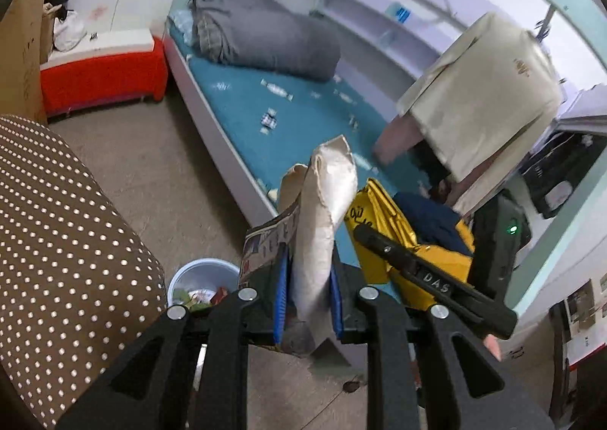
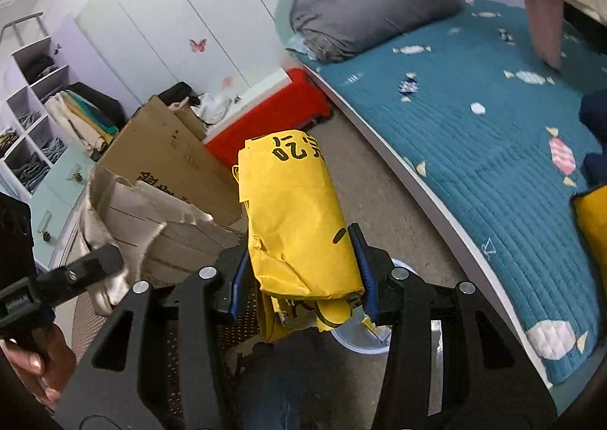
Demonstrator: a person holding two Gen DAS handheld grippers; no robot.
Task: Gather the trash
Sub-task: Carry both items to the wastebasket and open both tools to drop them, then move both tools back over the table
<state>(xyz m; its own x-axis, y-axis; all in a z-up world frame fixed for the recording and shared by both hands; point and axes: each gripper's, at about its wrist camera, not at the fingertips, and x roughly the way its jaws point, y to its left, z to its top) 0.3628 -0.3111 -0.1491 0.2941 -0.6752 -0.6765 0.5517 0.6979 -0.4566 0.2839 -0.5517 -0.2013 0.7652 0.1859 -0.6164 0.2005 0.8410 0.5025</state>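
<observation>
Clamping a torn cardboard scrap (image 1: 318, 225) in my left gripper (image 1: 309, 289) and a crumpled yellow wrapper (image 2: 299, 225) in my right gripper (image 2: 303, 278), I judged both pieces gathered but not yet dropped in the pale blue waste bin (image 1: 182, 274).

Our left tool (image 1: 309, 297) and right tool (image 2: 299, 289) are black with blue pads (image 1: 279, 278), round silver screws (image 1: 247, 294), and white letters "DAS". Our fingers (image 2: 32, 363) are bare.
</observation>
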